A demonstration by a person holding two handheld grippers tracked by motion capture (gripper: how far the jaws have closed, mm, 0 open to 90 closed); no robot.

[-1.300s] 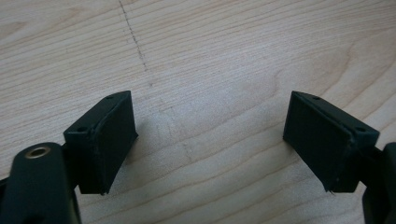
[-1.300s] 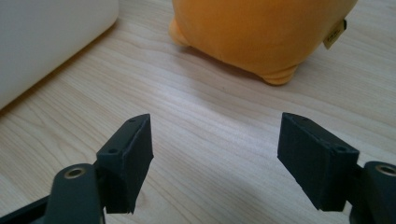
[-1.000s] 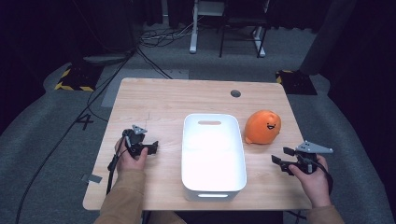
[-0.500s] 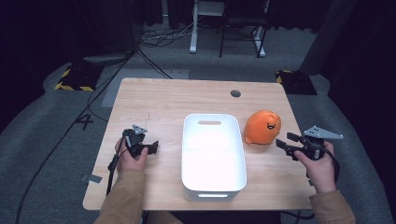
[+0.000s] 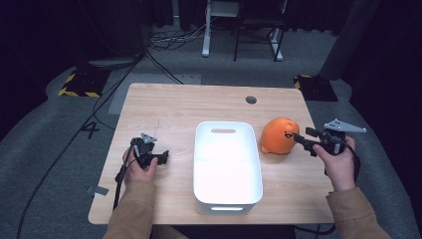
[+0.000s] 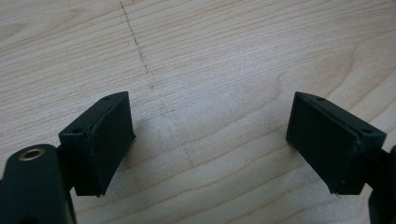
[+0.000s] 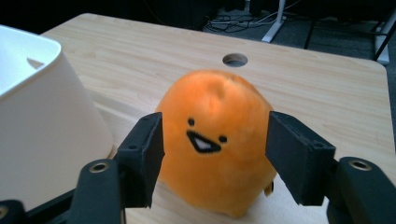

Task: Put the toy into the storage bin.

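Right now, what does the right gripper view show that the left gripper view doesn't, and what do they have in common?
The right gripper view alone shows the orange plush toy with its drawn face, standing framed between the right gripper's fingers, which have just been closing and do not press on it. It also shows the white tub's side and the round hole in the tabletop.

The left gripper view alone shows the left gripper with wide-apart fingers over bare wood, plus a faint dark line across the grain.

Both share the light wooden table and two black fingers rising from below.

Orange plush with a black smiling face, rounded, upright on the table, just right of the white tub, near the table's right edge
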